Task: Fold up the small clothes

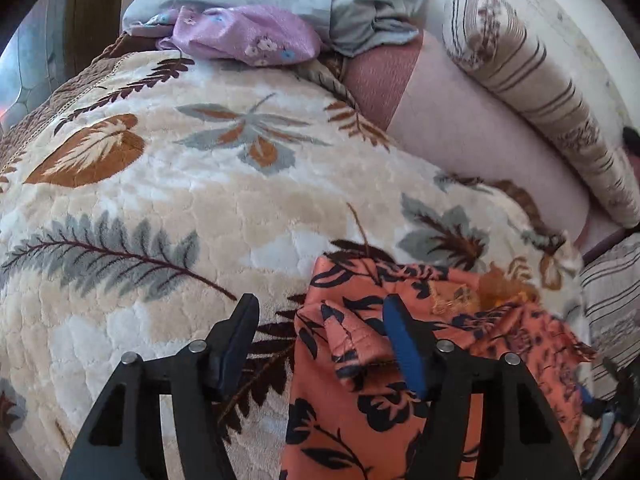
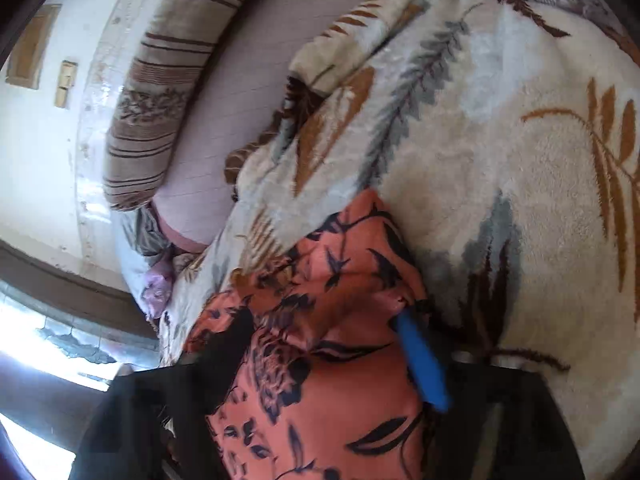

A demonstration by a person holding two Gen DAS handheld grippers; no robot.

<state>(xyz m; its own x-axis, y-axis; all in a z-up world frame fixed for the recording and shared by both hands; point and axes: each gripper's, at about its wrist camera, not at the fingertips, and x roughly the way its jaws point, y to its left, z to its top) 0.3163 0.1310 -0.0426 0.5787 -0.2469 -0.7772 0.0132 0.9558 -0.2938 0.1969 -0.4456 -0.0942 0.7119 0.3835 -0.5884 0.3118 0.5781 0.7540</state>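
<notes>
On the leaf-print blanket (image 1: 168,200) lies the orange floral garment (image 1: 360,400); both tools, left tool (image 1: 320,320) and right tool (image 2: 324,328), gape wide, gripping nothing.

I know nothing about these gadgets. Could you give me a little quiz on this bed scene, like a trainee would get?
1. True or false: the orange cloth with dark flower print lies on the cream plush blanket with leaf pattern.
2. What lies at the blanket's far edge? A lilac flowered cloth; B green towel; C red hat.
3. Fill in: the jaws of the left gripper stand ____.
Key: 1 true; 2 A; 3 open.
</notes>
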